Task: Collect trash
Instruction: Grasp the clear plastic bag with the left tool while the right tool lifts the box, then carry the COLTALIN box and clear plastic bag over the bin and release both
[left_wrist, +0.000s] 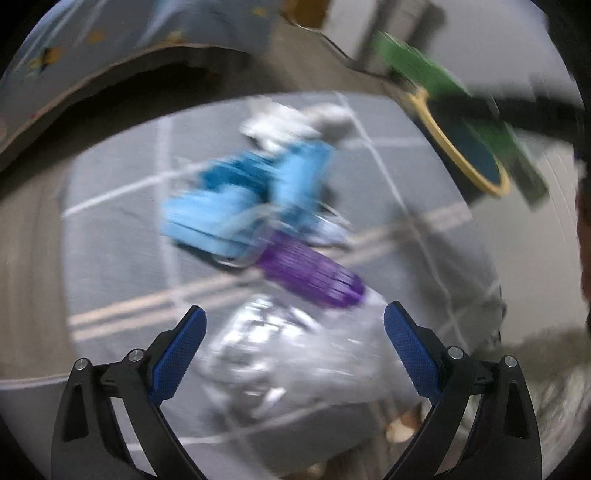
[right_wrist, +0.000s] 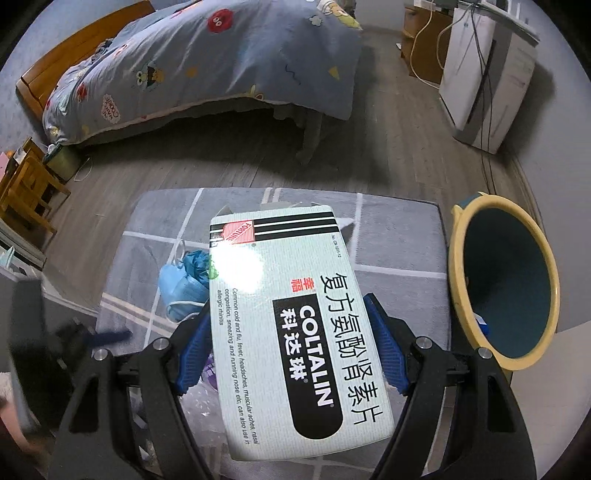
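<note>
My right gripper (right_wrist: 288, 302) is shut on a white and green medicine box (right_wrist: 280, 258), its blue pads pressing both long sides. It hangs above a grey checked mat (right_wrist: 399, 236), left of a yellow-rimmed bin (right_wrist: 456, 280). In the blurred left wrist view, my left gripper (left_wrist: 295, 308) stands open over crumpled clear plastic (left_wrist: 280, 354) without touching it. Beyond the plastic lie a purple item (left_wrist: 310, 273), blue face masks (left_wrist: 236, 199) and white tissue (left_wrist: 295, 122). The bin (left_wrist: 436, 125) is at the upper right, with a blurred green flat thing (left_wrist: 424, 70) across it.
A bed with a blue patterned quilt (right_wrist: 221, 62) stands behind the mat on the wood floor. A white appliance with cables (right_wrist: 487, 74) is at the back right. Small wooden furniture (right_wrist: 26, 184) sits at the left edge.
</note>
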